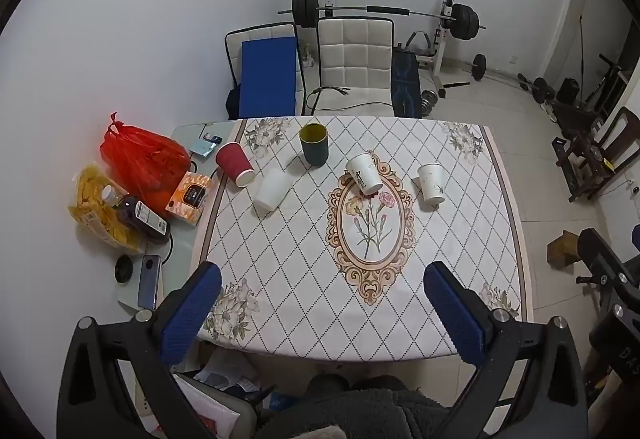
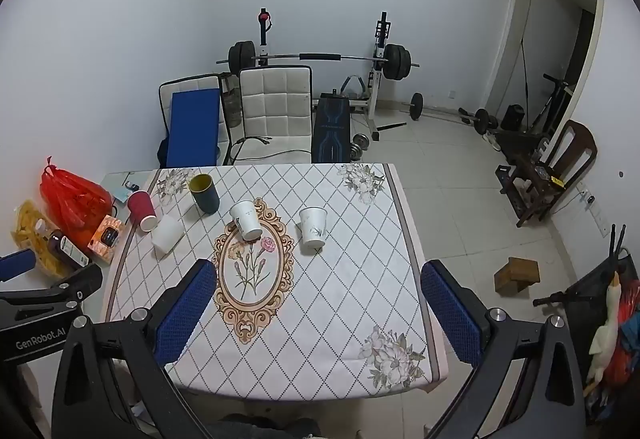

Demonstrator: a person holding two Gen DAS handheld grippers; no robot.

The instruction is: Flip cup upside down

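Five cups on table point(image 1: 460, 279): red cup point(image 1: 235, 163) at left edge, dark cup point(image 1: 314, 143) near far edge, three white cups point(image 1: 364, 173) mid-table. Left gripper point(image 1: 320, 315) and right gripper point(image 2: 316, 315) wide open, empty, over near edge. "GenRobot.AI" legible on left gripper body; bag point(image 1: 140, 159), bottle point(image 1: 138, 217) beyond left edge.

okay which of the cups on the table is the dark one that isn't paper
The dark teal cup with the yellow inside, standing mouth-up at the far side of the table. The other four are a red cup and three white ones.

light: even, dim-ish | shadows soft | edges: fisheye warp, dark vignette
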